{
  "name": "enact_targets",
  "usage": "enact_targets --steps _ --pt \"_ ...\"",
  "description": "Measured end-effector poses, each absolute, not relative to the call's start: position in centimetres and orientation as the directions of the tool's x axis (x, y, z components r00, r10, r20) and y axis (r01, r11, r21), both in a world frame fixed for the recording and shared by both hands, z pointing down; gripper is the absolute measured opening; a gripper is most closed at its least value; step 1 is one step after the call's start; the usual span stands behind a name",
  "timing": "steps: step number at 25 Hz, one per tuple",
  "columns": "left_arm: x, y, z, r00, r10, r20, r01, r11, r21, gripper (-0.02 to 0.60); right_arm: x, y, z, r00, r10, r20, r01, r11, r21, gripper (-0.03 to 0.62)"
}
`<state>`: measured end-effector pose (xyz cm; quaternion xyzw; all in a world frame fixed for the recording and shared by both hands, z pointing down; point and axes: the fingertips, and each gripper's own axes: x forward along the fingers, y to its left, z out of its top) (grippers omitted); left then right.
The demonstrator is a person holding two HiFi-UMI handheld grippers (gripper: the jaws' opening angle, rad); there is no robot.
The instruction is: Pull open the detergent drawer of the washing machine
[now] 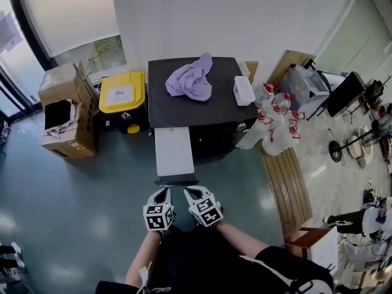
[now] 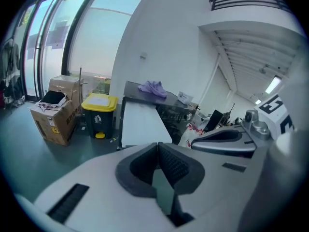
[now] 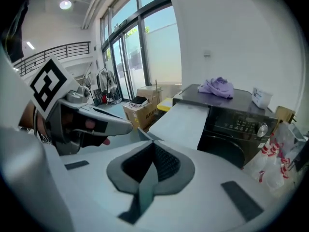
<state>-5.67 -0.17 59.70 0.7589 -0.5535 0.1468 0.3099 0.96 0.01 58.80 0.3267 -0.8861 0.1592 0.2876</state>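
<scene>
Already the drawer point(image 1: 174, 152) stands pulled far out of the washer's point(image 1: 184, 112) front, a long pale tray running from the washer's upper left corner toward the person. It shows the same way in both gripper views point(image 2: 142, 124) point(image 3: 183, 120), level and jutting well clear of the dark washer front point(image 3: 241, 124).

The 2 hand-held grippers sit side by side just off the drawer's outer end, on the side away from the washer, and neither touches it. The left hand-held gripper point(image 1: 164, 192) has its jaws pressed together with nothing between them, as its own view shows point(image 2: 158, 146). The right hand-held gripper point(image 1: 188, 192) is likewise closed and empty point(image 3: 153, 144). Both point down and forward at the washer.

On the washer's black top lies a crumpled purple cloth point(image 1: 191, 78) toward the back, and a small white box point(image 1: 243, 90) near the right edge. Left of the washer stands a bin point(image 1: 124, 94) with a yellow lid, and further left an open carton point(image 1: 67, 112). Right of the washer is a cluster of clear bottles point(image 1: 275, 124) with red-and-white tops, and a slatted wooden board point(image 1: 288, 182) lies on the floor nearer the person.
</scene>
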Motion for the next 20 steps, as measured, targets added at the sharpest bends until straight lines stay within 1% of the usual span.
enact_targets --steps 5,14,20 --pt "-6.3 -1.6 54.3 0.337 -0.804 0.49 -0.931 -0.206 0.302 0.025 0.9 -1.8 54.2 -0.636 -0.542 0.549 -0.689 0.72 -0.087 0.009" --pt "-6.6 -3.9 41.8 0.359 -0.893 0.271 -0.913 -0.275 0.303 0.025 -0.4 -4.7 43.5 -0.68 -0.627 0.381 -0.699 0.711 -0.076 0.009" --pt "-7.8 -4.5 34.6 0.304 -0.942 0.143 -0.94 -0.272 0.207 0.025 -0.1 -5.6 37.1 -0.677 -0.681 0.281 -0.708 0.706 0.006 0.009"
